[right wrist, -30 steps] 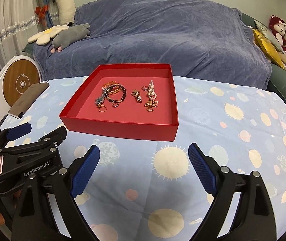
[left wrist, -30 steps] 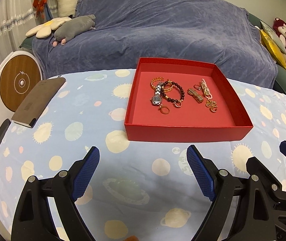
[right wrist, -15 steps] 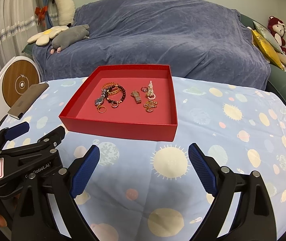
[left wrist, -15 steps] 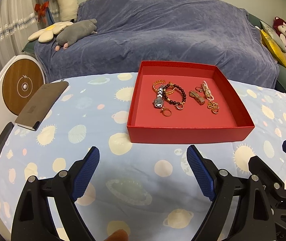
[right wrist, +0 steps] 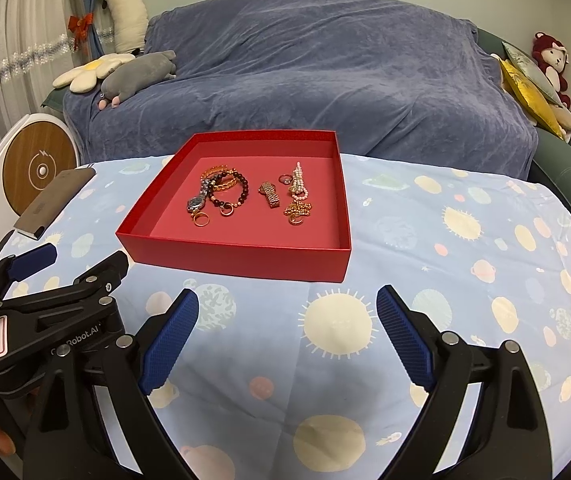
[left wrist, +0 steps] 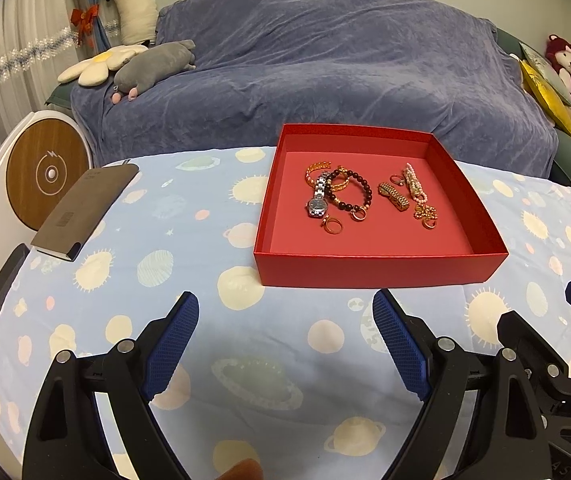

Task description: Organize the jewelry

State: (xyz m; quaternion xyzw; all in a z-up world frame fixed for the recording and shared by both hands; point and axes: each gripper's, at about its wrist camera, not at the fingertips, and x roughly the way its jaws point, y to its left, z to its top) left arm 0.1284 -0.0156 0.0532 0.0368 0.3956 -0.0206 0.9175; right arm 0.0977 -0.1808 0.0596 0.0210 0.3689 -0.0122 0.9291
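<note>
A shallow red box [left wrist: 377,270] [right wrist: 241,264] sits on the table with a planet-print cloth. Inside lie a silver watch [left wrist: 318,199] [right wrist: 197,200], a dark bead bracelet [left wrist: 351,196] [right wrist: 231,192], gold bangles [left wrist: 317,170], a gold band [left wrist: 394,196] [right wrist: 270,196], a pink pearl strand [left wrist: 415,184] [right wrist: 298,180], gold rings [left wrist: 333,226] [right wrist: 201,220] and a gold chain [left wrist: 425,214] [right wrist: 297,212]. My left gripper [left wrist: 285,344] is open and empty, in front of the box. My right gripper [right wrist: 287,340] is open and empty, in front of the box.
A dark notebook [left wrist: 85,208] [right wrist: 55,200] lies on the table's left side. A round white and wood device [left wrist: 41,176] stands beyond the left edge. A blue-covered sofa [left wrist: 325,72] with plush toys is behind the table.
Both grippers have drawn back and risen slightly, so the box looks a little farther off. Both stay open. The jewelry has not moved.
</note>
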